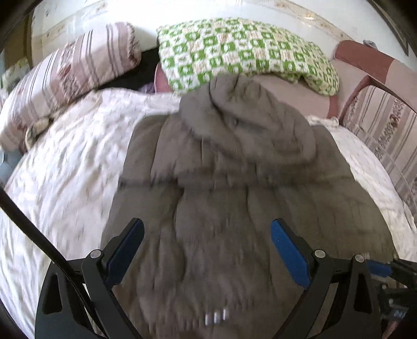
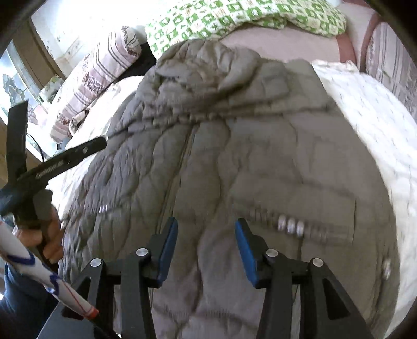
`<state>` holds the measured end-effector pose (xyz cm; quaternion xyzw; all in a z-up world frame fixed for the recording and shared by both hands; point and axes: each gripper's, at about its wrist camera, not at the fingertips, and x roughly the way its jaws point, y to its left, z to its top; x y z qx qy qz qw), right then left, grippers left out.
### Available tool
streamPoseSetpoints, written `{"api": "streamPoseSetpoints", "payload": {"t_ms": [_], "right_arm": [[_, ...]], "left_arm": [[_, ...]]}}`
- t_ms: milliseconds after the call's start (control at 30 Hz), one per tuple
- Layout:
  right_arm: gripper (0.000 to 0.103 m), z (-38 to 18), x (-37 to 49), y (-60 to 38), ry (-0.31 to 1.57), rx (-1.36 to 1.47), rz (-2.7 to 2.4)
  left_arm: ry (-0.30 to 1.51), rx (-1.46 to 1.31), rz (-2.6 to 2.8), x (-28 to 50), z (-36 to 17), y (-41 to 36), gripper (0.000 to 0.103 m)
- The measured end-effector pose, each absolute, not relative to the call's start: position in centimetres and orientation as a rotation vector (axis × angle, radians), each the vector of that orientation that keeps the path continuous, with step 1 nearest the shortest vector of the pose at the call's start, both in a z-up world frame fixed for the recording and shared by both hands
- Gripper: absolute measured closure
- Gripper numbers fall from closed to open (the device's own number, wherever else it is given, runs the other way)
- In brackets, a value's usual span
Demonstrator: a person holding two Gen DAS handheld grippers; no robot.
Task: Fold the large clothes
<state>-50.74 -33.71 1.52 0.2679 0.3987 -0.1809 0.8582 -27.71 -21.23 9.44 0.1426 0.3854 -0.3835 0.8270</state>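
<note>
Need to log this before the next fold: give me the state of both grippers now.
Left gripper: open, nothing between its fingers, above the grey padded jacket.
Right gripper: open, holding nothing, above the same jacket.

Motion blur smears the grey padded jacket (image 1: pixel 221 182) and the quilt (image 1: pixel 65 169) in both wrist views, the jacket's hem is cut off by the lower edges, its sleeves cannot be made out, and the green checked blanket (image 2: pixel 234 15) runs past the top edge.
</note>
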Motion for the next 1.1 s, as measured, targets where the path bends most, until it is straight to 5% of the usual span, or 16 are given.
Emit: {"api": "streamPoseSetpoints", "payload": {"t_ms": [433,567,1100], "right_arm": [[0.048,-1.0,-54.1,-28.3,0.840,0.396,-0.438],[0.037,-1.9,-54.0,-27.3,0.843,0.347,-0.455],[0.035,-2.7,-55.2,-25.7,0.775,0.293,-0.511]], "left_arm": [[0.903,0.340,-0.659,-36.0,3.6,-10.0,0.005],[0.851,0.397,-0.641,-37.5,2.7,-9.7,0.005],[0.732,0.405,-0.626,-39.4,1.9,-8.6,0.005]]}}
